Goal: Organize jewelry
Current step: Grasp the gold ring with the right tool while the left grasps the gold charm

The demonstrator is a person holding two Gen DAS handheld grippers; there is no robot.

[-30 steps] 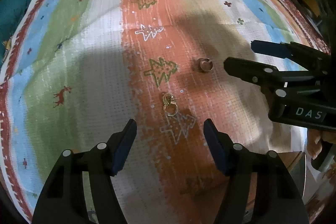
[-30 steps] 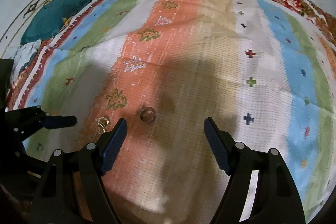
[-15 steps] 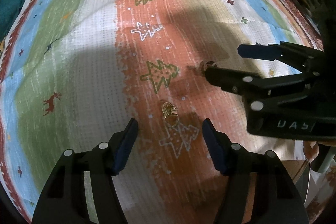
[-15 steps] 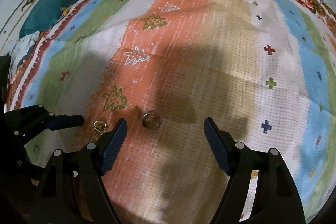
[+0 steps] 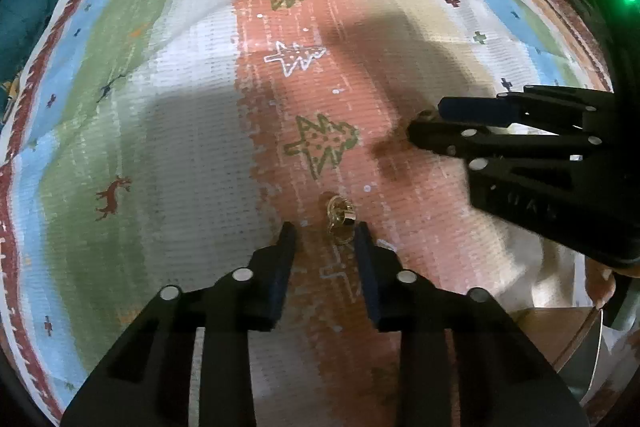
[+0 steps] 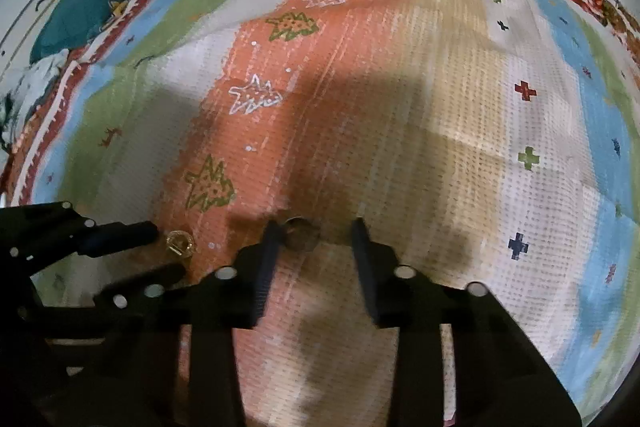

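Gold earring lies between left fingers; ring seemingly between right fingers.

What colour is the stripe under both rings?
Orange-red stripe, with tree motifs; clearest in the right wrist view.

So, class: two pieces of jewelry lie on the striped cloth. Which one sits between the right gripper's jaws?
The plain round ring, lying on the orange stripe close to the right gripper's left jaw. The other, a gold earring with a clasp, lies by the left gripper.
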